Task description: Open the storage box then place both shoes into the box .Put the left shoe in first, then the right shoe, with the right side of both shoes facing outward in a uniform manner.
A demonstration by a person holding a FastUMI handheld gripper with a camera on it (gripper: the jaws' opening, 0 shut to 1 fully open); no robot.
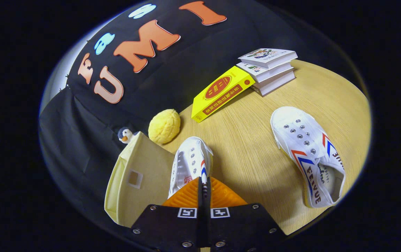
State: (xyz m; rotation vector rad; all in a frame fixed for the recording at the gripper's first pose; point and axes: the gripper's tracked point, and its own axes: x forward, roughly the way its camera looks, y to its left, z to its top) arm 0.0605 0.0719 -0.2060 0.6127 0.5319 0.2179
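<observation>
**Q:** Grip first: what are the fingers doing?

**A:** The gripper [203, 185] has its fingers drawn almost together, with only a thin slot between them. They look pinched on the heel end of the white shoe [189, 162]. Its ribbed orange sole [221, 196] spreads out just behind the tips.

**Q:** Which way does that shoe run?

**A:** Straight ahead of the fingers, with the toe pointing away and the long axis in line with the gripper. The striped side faces right and the eyelets face left, towards the box.

**Q:** And the box?

**A:** The pale yellow box [141, 164] sits just left of the held shoe, close beside it and maybe touching. I can't tell from here whether the pale panel facing us is a wall or an opened flap.

**Q:** So the move turns on what?

**A:** A short shift left, I'd judge, keeping the stripes turned outward as the shoe goes in.

**Q:** Where's the other shoe?

**A:** The second shoe [307, 154] lies on the wooden table [249, 140], well apart to the right. Its toe angles away and to the left. I can't say which of the two is the left shoe.
</observation>
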